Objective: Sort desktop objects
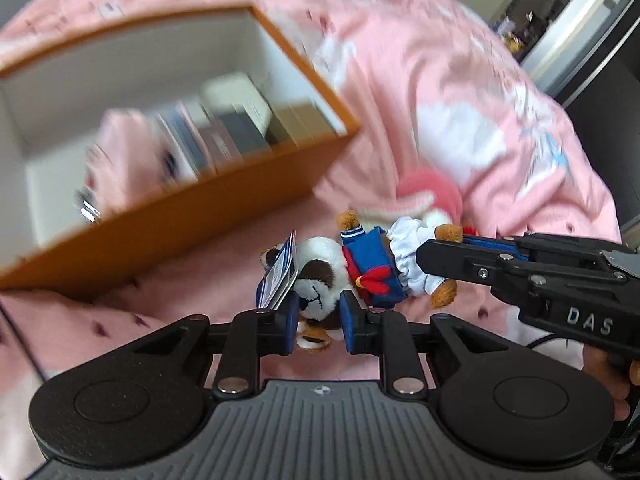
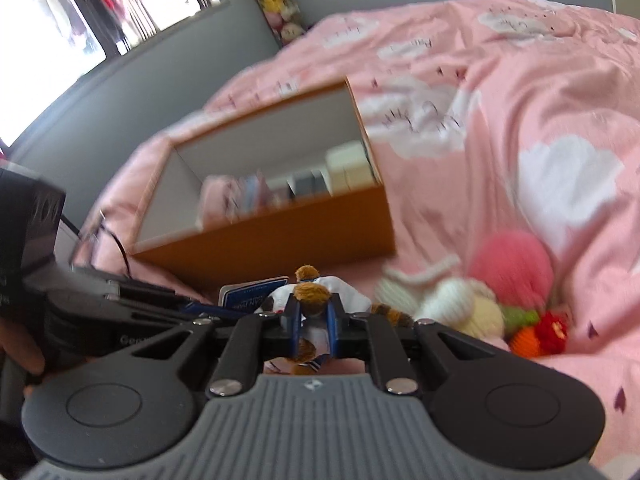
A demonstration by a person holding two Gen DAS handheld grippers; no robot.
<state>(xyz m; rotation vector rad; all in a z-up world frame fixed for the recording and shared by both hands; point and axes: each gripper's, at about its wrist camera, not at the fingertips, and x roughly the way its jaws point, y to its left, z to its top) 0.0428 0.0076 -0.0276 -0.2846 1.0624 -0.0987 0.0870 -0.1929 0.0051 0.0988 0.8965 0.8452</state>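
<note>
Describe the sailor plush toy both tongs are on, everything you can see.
The sailor plush toy is a small soft animal with a white-and-brown face, brown limbs, a blue sailor top with a red bow and white frilled shorts. A blue paper tag hangs by its head. It lies sideways over the pink bedspread, in front of the orange box. The left tongs pinch its head; the right tongs pinch a leg.

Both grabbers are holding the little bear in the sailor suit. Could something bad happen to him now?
Maybe. The left hand-held gripper pinches the plush bear's head while the right hand-held gripper pinches a leg, so pulling apart could strain his seams. His paper tag sits right beside the left pad and might crumple. The orange box is already partly full, so he may land on other things.
</note>
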